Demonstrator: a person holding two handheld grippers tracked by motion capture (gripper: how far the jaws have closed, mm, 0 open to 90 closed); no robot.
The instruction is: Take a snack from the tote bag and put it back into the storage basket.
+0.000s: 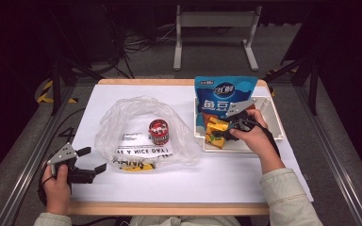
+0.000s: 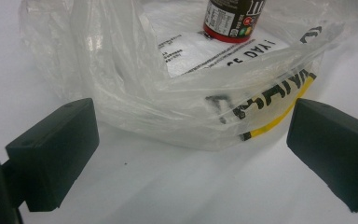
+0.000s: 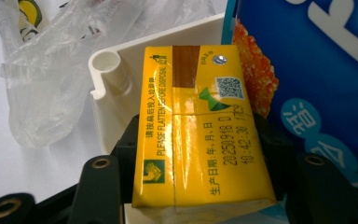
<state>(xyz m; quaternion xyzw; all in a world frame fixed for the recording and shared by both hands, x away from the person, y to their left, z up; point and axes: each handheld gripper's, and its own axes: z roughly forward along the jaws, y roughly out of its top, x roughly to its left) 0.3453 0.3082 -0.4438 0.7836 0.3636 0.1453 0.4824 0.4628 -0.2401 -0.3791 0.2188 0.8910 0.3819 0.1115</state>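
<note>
The white-topped table (image 1: 245, 179) bears a clear plastic bag (image 1: 132, 117) and a white tray (image 1: 274, 123), seemingly.

I note a crumpled clear plastic bag (image 1: 136, 134) lying left of centre on the counter (image 1: 226, 176), black lettering and a yellow stripe along its near edge. A small red-and-black can (image 1: 159, 131) stands upright inside it, on a printed white sheet. A blue snack pouch (image 1: 222, 94) stands upright at the far right edge, leaning in the back of a white bin (image 1: 274, 117). Beyond the counter's far edge I see a white metal frame (image 1: 214, 33) and loose cables (image 1: 141, 44) on the floor.
</note>
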